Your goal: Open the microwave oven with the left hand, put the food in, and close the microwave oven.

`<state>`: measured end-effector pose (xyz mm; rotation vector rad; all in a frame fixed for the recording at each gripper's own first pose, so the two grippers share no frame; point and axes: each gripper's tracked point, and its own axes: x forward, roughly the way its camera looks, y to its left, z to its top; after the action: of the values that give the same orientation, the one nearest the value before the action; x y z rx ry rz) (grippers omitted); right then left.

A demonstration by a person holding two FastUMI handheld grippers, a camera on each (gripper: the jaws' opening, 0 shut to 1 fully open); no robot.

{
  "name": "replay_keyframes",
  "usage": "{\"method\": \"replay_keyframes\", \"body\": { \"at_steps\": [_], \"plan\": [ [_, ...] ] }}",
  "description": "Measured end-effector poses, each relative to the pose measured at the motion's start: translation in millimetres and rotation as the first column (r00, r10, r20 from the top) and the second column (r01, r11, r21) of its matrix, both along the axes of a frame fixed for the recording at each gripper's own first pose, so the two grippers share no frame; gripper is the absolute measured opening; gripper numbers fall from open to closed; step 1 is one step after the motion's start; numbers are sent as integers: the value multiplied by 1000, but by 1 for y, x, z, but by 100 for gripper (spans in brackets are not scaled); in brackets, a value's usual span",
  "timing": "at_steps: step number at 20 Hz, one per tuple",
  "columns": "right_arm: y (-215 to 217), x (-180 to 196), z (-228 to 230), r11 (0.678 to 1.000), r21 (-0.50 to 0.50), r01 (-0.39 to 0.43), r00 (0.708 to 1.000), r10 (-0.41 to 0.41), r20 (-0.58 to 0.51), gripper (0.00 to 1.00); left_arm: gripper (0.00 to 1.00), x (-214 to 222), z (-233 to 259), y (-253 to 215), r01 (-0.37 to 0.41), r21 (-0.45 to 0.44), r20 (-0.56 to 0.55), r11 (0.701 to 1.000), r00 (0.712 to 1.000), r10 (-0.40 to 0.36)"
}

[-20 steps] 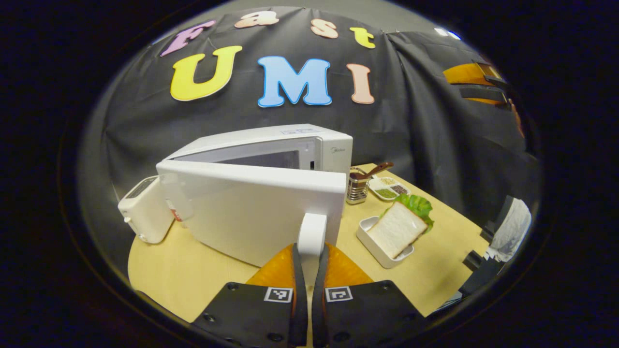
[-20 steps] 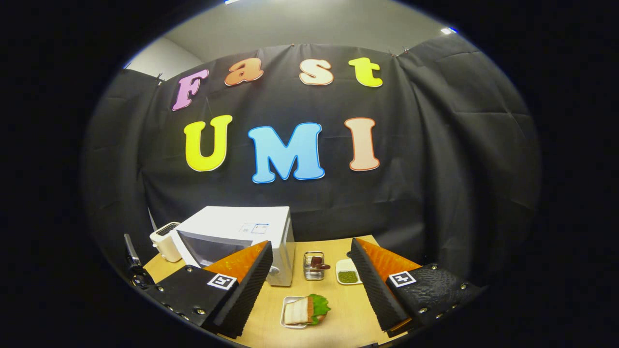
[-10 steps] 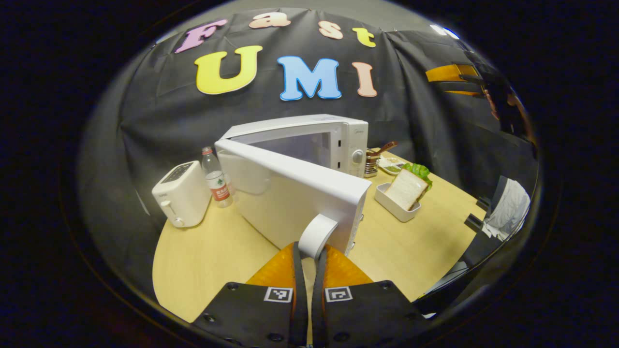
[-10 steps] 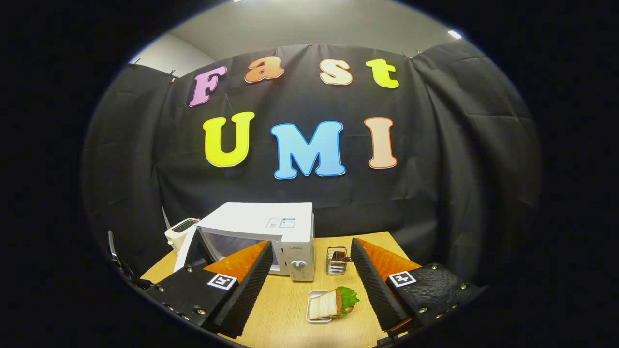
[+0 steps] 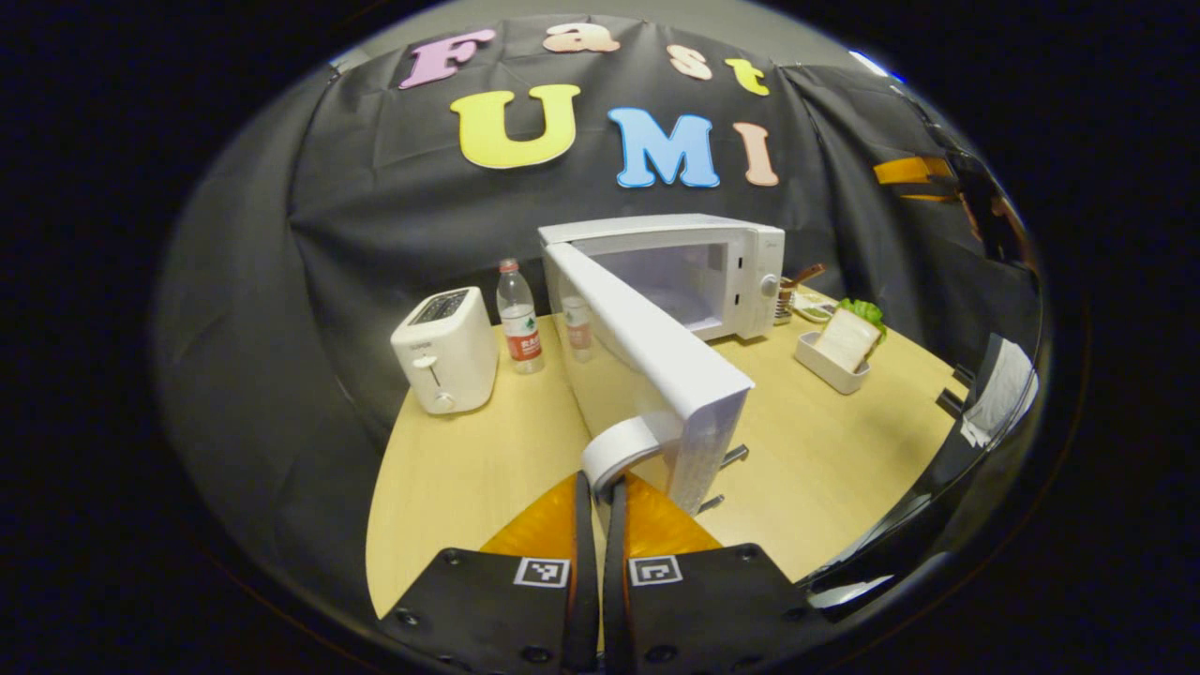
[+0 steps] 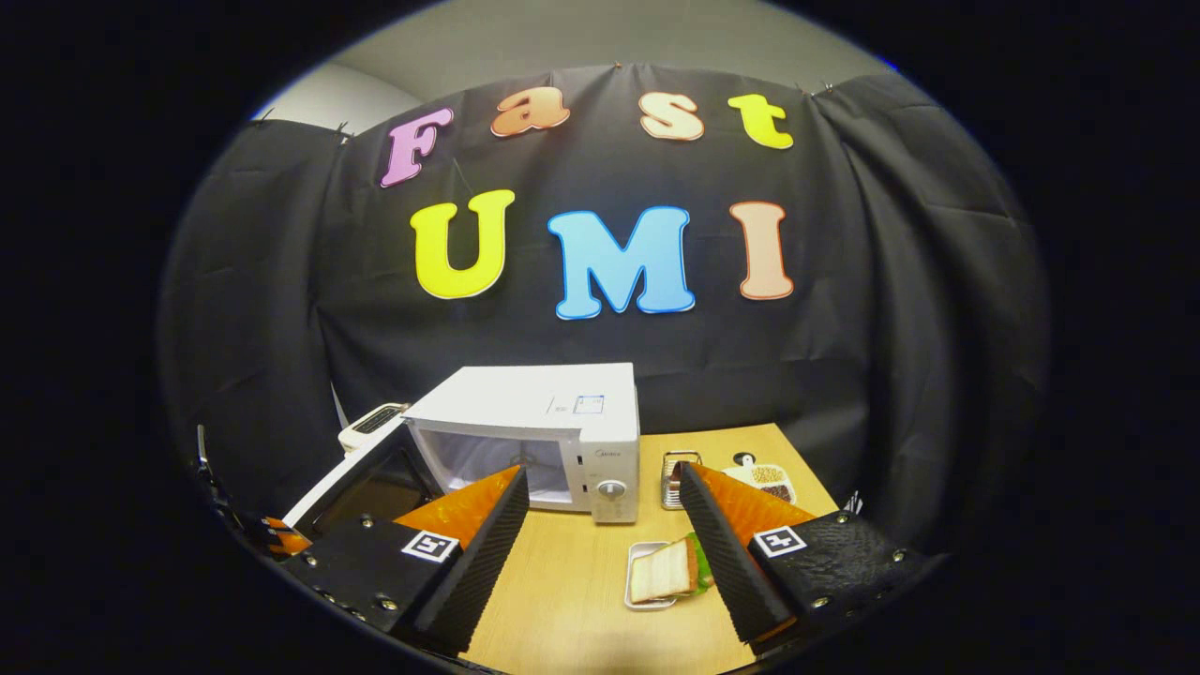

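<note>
On the surface [image 5: 450,469], the toaster [image 5: 444,349] and bottle [image 5: 517,319] stand left of the microwave [image 5: 698,272]. The left hand-held gripper [image 5: 598,487] is clamped on its door handle [image 5: 621,448], fingertips hidden. The right hand-held gripper [image 6: 600,534] gapes, one finger cutting off the sandwich [image 6: 662,570] in its tray [image 6: 637,596].

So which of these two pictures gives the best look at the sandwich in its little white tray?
The right gripper view: the sandwich lies close below, between the open right fingers, its bread and lettuce plain. In the left gripper view the sandwich is small and far off, beyond the open microwave door.
</note>
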<state>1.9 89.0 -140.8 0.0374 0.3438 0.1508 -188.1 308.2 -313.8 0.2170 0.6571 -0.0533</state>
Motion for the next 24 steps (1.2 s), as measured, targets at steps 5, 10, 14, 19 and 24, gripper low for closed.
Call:
{"method": "replay_keyframes", "body": {
  "at_steps": [5,10,14,19,24],
  "plan": [
    [-33,14,-52,1000,1,-10,990,10,-138,98,9,0,2,25,4,-8,2,1000,1000,-4],
    [-87,28,-150,999,30,36,914,-21,-406,99,16,0,3,27,26,-21,12,999,1000,-26],
    [-111,31,-214,988,94,120,826,-47,-561,98,51,-4,11,43,-35,-33,65,999,997,37],
    [-117,38,-259,982,153,110,774,12,-633,98,100,-28,13,48,-140,-31,83,990,986,142],
    [-112,38,-272,967,238,86,756,92,-648,96,99,-46,85,19,-290,-8,232,957,931,284]
  ]
}}
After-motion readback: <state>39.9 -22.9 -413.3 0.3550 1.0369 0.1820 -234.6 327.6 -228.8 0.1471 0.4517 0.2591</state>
